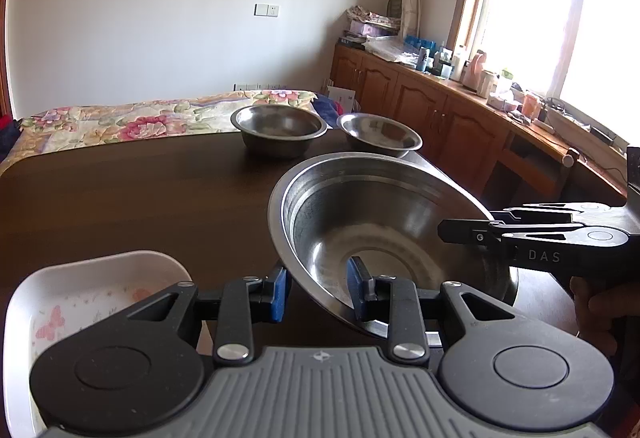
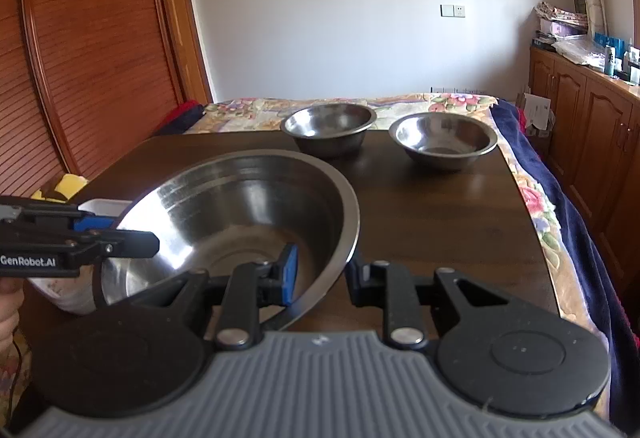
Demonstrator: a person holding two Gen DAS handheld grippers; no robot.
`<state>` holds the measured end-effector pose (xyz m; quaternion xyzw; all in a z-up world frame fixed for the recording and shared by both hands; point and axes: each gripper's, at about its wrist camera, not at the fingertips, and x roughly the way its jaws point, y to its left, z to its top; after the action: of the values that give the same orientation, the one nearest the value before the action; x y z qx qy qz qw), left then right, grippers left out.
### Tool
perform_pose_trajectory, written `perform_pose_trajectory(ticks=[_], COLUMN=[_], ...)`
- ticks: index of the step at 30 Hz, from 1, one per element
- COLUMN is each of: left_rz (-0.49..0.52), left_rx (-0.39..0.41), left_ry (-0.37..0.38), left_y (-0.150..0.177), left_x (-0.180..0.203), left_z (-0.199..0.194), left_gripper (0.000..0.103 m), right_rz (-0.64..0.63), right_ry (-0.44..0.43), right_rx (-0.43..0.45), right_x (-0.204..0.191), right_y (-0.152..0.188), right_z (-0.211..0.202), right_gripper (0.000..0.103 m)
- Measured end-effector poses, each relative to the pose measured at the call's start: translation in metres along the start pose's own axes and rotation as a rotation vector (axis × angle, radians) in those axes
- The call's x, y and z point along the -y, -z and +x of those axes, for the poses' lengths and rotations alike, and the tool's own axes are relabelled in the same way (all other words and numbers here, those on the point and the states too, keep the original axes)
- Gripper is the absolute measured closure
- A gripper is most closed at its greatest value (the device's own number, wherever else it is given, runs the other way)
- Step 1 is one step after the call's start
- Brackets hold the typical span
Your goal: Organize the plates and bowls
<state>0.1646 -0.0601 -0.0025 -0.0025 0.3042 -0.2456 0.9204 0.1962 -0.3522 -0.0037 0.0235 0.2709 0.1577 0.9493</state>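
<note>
Three steel bowls [image 2: 240, 218] (one large), one white dish [image 1: 92, 290]

Three steel bowls: one large [image 1: 384, 238], two small [image 1: 279, 130] [image 1: 379, 134] (side by side); one white dish [image 1: 80, 302].

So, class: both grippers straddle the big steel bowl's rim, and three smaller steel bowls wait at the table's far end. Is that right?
Not quite. Only two smaller steel bowls wait there, as the right wrist view shows. Both grippers do straddle the big steel bowl.
</note>
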Motion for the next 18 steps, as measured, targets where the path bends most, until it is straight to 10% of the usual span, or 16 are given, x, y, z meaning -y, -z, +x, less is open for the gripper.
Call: perform_pose_trajectory(ticks=[18], left_rz=[-0.01], left_rx=[-0.04], left_ry=[-0.006], left_y=[0.016], left_x=[-0.003], left_z=[0.0], left_gripper=[0.071], right_rz=[0.003], right_ry=[-0.01], right_rx=[-0.033], right_x=[-0.005], right_y=[0.013], right_z=[0.003], right_gripper=[0.076])
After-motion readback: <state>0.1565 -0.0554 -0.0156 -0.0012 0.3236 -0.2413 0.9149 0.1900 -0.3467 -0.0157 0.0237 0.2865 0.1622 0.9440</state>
